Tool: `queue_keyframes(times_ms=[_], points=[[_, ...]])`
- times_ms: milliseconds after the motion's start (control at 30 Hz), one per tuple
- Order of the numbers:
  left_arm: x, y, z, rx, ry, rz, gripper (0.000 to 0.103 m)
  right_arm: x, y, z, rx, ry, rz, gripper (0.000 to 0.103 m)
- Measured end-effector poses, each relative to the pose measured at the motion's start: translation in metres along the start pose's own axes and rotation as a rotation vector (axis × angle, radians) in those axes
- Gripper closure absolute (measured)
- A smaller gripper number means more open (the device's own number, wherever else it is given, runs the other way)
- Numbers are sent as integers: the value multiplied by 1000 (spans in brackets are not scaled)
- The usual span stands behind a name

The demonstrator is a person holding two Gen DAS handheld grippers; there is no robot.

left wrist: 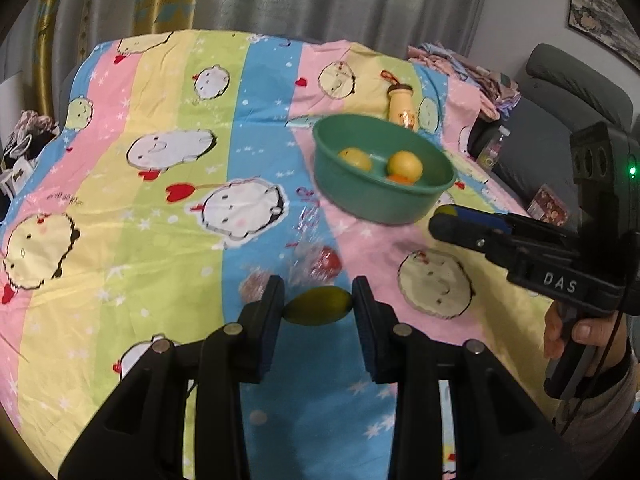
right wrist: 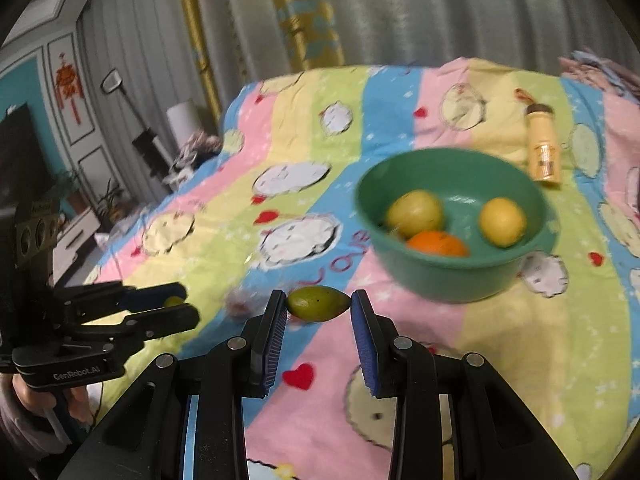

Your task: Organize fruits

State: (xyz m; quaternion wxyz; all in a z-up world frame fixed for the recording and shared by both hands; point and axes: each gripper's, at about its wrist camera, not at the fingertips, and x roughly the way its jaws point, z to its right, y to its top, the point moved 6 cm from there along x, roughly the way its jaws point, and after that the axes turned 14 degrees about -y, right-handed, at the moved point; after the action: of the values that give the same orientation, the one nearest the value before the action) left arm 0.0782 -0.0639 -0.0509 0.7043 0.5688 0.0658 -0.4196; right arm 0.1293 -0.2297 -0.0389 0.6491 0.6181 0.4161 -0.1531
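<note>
Each gripper, left (left wrist: 318, 306) and right (right wrist: 319, 304), pinches a green fruit lengthwise, probably bound for the far-right green bowl (right wrist: 440, 268).

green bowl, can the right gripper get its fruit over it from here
Probably yes. The right gripper, shut on a green fruit, has only open bedsheet between it and the green bowl; the left gripper is off to the side.

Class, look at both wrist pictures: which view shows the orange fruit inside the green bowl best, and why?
The right wrist view. There the orange fruit lies plainly in the green bowl, between two yellow fruits, with its top fully showing. In the left wrist view only a sliver of it peeks out, hidden behind a yellow fruit and the bowl's rim.
</note>
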Motion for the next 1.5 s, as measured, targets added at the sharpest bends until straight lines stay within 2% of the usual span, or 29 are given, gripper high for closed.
queue_keyframes(times_ms=[200,600,1033,1233,1500], points=[[11,35,21,62,-12,28,69,-9,13,37,85,-62,43,68],[57,78,47,109,-25,7,68,-6,28,75,153,-101,77,68],[104,109,54,128,-20,-41,68,12,46,101,167,-144,68,68],[117,121,59,169,6,-52,68,20,55,112,183,-161,62,68],[131,128,55,175,38,-69,68,26,64,121,195,-182,64,68]])
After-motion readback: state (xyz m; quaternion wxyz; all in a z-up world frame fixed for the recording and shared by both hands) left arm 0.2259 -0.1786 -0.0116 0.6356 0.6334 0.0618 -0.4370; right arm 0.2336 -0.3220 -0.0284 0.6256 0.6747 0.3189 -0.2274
